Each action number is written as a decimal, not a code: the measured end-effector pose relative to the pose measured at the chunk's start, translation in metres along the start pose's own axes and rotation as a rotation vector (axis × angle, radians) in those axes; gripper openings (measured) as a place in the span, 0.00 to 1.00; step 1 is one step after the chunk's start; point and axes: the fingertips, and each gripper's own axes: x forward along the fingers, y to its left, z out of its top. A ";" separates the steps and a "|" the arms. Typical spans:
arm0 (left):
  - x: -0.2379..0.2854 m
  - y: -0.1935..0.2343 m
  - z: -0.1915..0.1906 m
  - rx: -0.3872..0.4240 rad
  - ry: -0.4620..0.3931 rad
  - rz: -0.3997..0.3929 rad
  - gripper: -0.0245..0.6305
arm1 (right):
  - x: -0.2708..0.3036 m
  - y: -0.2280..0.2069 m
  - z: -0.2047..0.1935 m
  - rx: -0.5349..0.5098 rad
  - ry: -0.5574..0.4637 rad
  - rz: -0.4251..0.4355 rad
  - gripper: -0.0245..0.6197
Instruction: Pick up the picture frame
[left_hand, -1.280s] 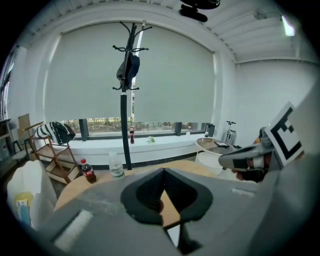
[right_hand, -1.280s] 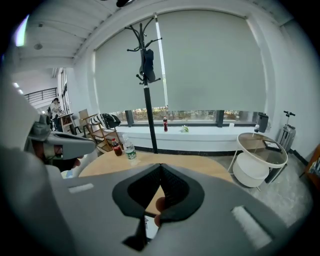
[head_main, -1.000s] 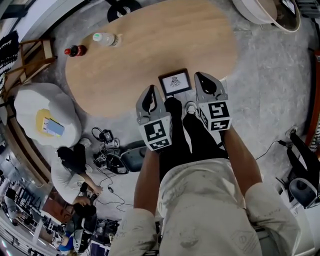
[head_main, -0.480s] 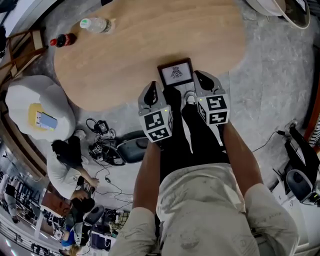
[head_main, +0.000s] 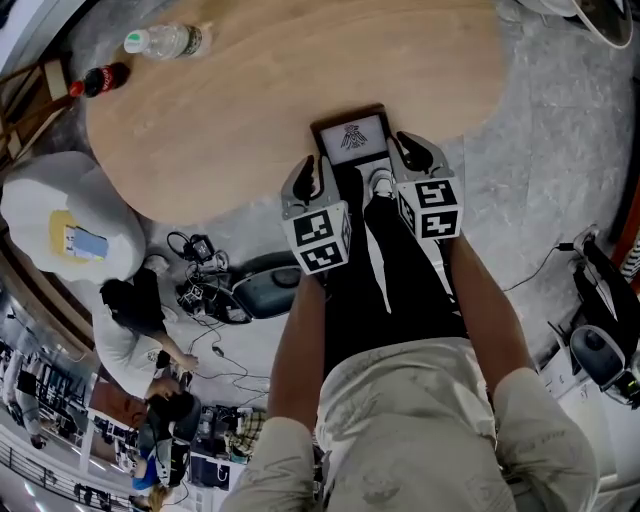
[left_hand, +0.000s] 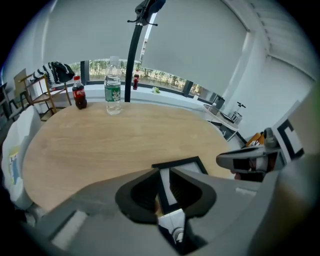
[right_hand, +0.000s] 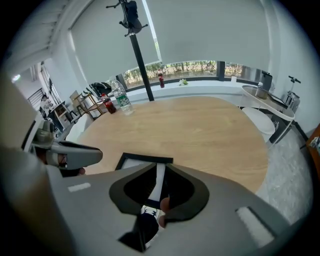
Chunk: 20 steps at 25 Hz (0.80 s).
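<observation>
A: Head view, biggest thing first: where does everything sit?

B: An oval wooden table fills the far part of the scene. The picture frame lies flat on it, face up, close to the near edge. It has a black rim around a pale print.

A: And the grippers?

B: The left gripper hangs just off the frame's near-left corner. The right gripper is just beside its near-right side. As far as I can tell, neither touches it.

A: Jaws?

B: In the left gripper view they're drawn to a narrow slit with nothing held. The frame's rim shows through the slit, farther off. The right gripper view shows the same: a thin gap, empty.

A: How will the frame handle?

B: Light and stiff, I'd judge. The front is probably glazed, so it would be slick and breakable. Lying flat, it offers only its thin rim. The best hold looks like the near rim by the table edge. The other option is the left and right rims, one gripper on each. Either way, pinch the black moulding, not the face. A one-sided grip could let it tilt and slide.

A: Anything in the way?

B: No. A water bottle and a cola bottle stand at the far left, well apart.
</observation>
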 end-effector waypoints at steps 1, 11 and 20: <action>0.005 -0.001 -0.005 -0.002 0.015 -0.009 0.16 | 0.005 0.000 -0.004 0.003 0.013 0.002 0.13; 0.034 0.003 -0.034 -0.050 0.108 -0.038 0.25 | 0.034 -0.008 -0.029 0.026 0.096 -0.005 0.19; 0.053 0.001 -0.043 -0.091 0.145 -0.045 0.26 | 0.050 -0.014 -0.043 0.044 0.150 -0.007 0.20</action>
